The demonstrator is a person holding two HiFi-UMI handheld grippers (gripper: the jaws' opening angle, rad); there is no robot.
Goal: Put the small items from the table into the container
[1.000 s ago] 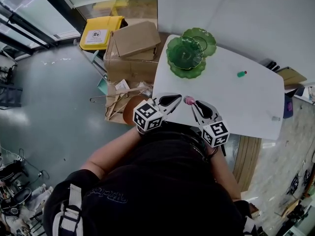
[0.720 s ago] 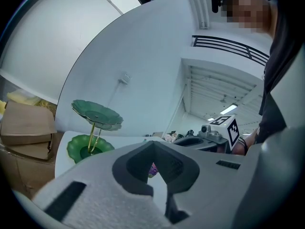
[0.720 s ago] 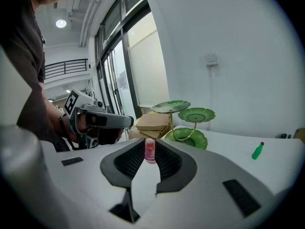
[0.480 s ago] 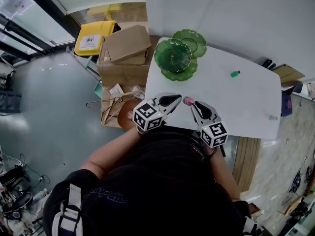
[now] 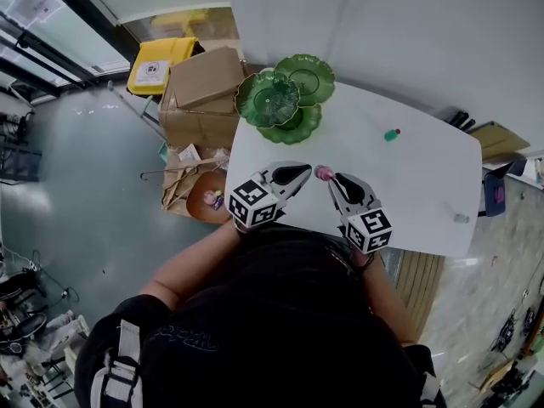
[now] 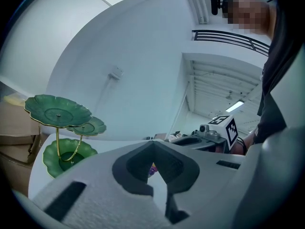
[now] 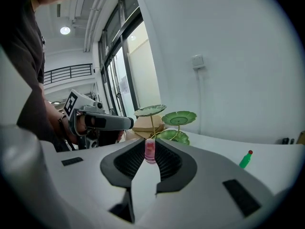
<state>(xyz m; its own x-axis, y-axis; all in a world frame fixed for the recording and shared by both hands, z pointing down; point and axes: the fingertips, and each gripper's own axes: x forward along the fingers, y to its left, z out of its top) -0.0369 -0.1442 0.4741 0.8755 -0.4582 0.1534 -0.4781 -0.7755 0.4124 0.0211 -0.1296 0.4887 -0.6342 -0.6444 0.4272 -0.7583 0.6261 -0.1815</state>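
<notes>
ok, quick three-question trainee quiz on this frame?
1. What is between the jaws of the right hand-held gripper? A a coin; B a small pink item; C nothing.
2. True or false: the small green bottle lies on the white table, apart from the green stand.
3. How many leaf dishes does the green stand carry?

Key: 1 B; 2 true; 3 three.

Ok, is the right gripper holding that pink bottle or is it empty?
Holding it: the right gripper has its jaws pressed on both sides of the pink bottle, which stands upright between the tips.
</notes>
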